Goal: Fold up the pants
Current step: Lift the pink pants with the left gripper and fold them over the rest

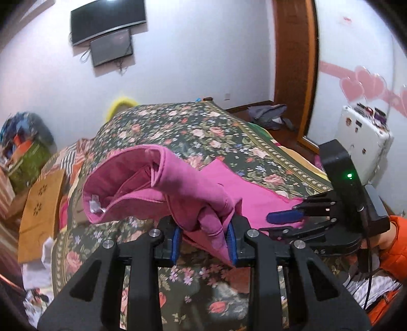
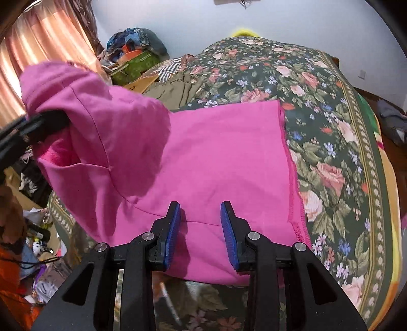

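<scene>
Scanning L to R, per view:
L-wrist far left: cardboard box [image 1: 42, 201] beside bed, clutter pile behind it w/ green box [image 1: 30, 163].
Wall: two dark screens [image 1: 108, 20] mounted one under the other, cables hanging below.
Bed: floral blanket [image 1: 178, 122], dark green w/ pink roses, covers the whole top.
Pants: pink pants [image 1: 157, 183] lie partly on blanket; waist end raised off the bed, opening shows inner lining + white tag.
Left gripper [image 1: 204, 240]: jaws closed narrow on a bunched fold of the pants, blue pads pressing fabric both sides; cloth hangs up and over fingers.
Right gripper [image 1: 286, 217]: seen from L cam at right, blue pad resting on flat pink cloth; person's orange sleeve [image 1: 396, 244] behind it.
Far right: white case [image 1: 363, 142] by wall w/ pink heart decals; grey clothes [image 1: 269, 114] on floor near wooden door frame.
R-wrist far left: peach curtain [image 2: 51, 38], floor clutter below.
Pants in R view [image 2: 216, 152]: flat part spread across blanket [image 2: 330, 127], raw stitched edge on right side; left part lifted, draped over left gripper [image 2: 38, 124].
Right gripper in own view [image 2: 201, 235]: jaws apart, medium-wide, nothing between pads; tips hover just over flat cloth near its front edge, contact can't tell.
</scene>
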